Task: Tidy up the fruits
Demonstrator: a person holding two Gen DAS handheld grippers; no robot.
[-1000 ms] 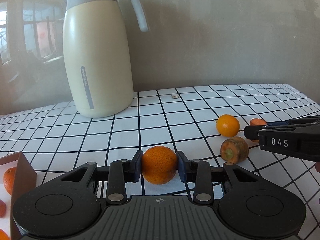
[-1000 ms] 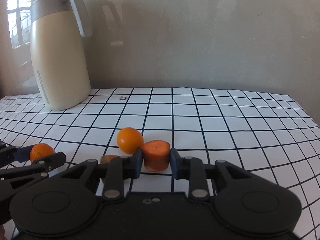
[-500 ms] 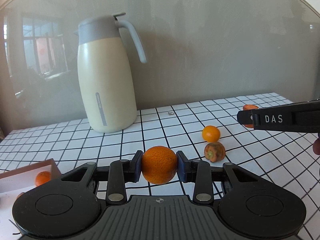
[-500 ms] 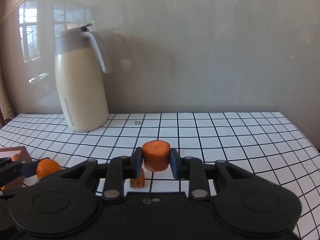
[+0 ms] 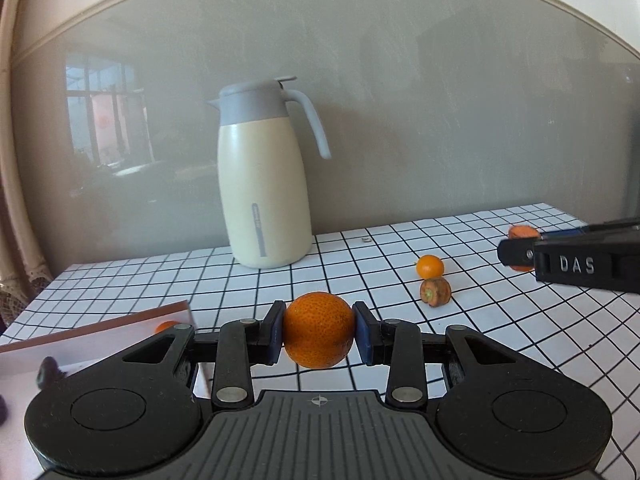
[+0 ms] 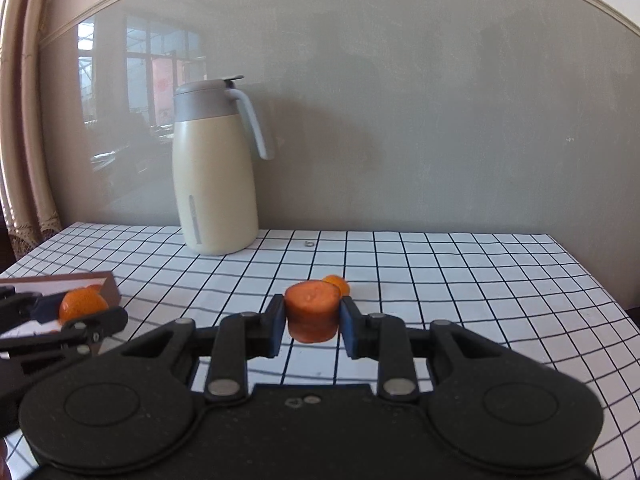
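Observation:
My left gripper (image 5: pixel 319 334) is shut on a small orange (image 5: pixel 319 329) and holds it above the checked table. It also shows in the right wrist view (image 6: pixel 82 311) at the left. My right gripper (image 6: pixel 312 318) is shut on an orange carrot chunk (image 6: pixel 312 311), lifted above the table; it shows in the left wrist view (image 5: pixel 520 250) at the right. A small round orange fruit (image 5: pixel 430 266) and a carrot end piece (image 5: pixel 435 292) lie on the table. A brown box (image 5: pixel 100 334) at the left holds another orange fruit (image 5: pixel 168 325).
A cream thermos jug (image 5: pixel 262 188) with a grey lid stands at the back of the table against the grey wall. A tiny metal ring (image 6: pixel 308 244) lies near it. The table edge (image 6: pixel 600 280) runs along the right.
Both grippers have risen and pulled back from the table with their loads held. The jug, the loose fruit and the carrot end look smaller and farther. More of the box shows.

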